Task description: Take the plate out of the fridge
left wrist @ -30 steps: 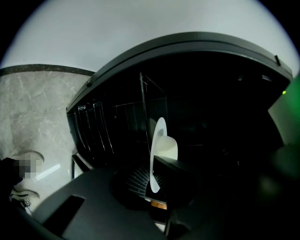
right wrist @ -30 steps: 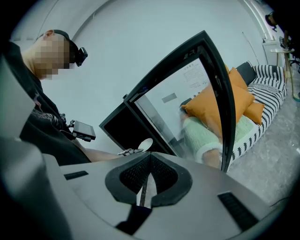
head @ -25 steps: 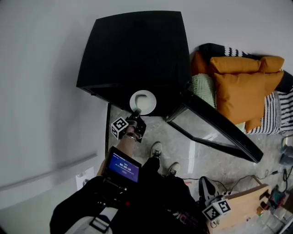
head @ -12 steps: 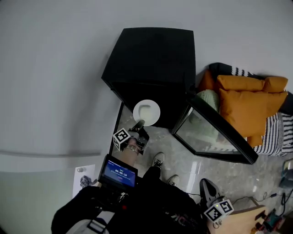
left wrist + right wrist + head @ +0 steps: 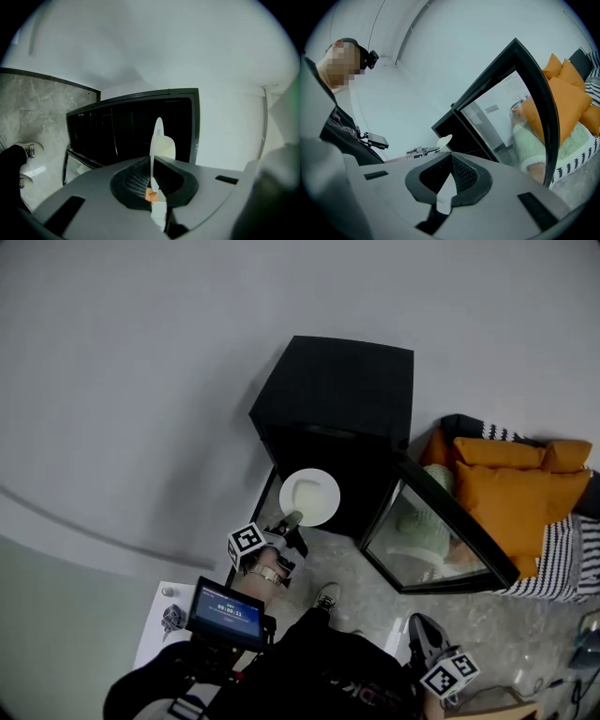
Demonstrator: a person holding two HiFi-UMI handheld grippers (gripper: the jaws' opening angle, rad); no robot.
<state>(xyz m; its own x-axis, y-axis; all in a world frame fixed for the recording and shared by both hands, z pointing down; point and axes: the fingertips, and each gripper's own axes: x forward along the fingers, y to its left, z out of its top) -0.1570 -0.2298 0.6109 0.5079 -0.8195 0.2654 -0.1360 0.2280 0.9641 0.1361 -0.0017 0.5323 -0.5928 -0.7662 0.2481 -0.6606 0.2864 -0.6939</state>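
white plate (image 5: 309, 497) pinched at rim by left gripper (image 5: 289, 519) fingers, held in air just in front of open black fridge (image 5: 337, 399) w/ door (image 5: 455, 531) swung wide. right gripper (image 5: 449, 161) fingers closed, empty. judged abt done: seems clear of fridge.

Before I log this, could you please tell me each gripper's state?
Left gripper: closed on the plate.
Right gripper: closed, empty.

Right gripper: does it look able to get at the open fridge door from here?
Probably yes. The right gripper is shut and empty, and in its view the fridge door stands open ahead with nothing between. The left gripper holds the plate.
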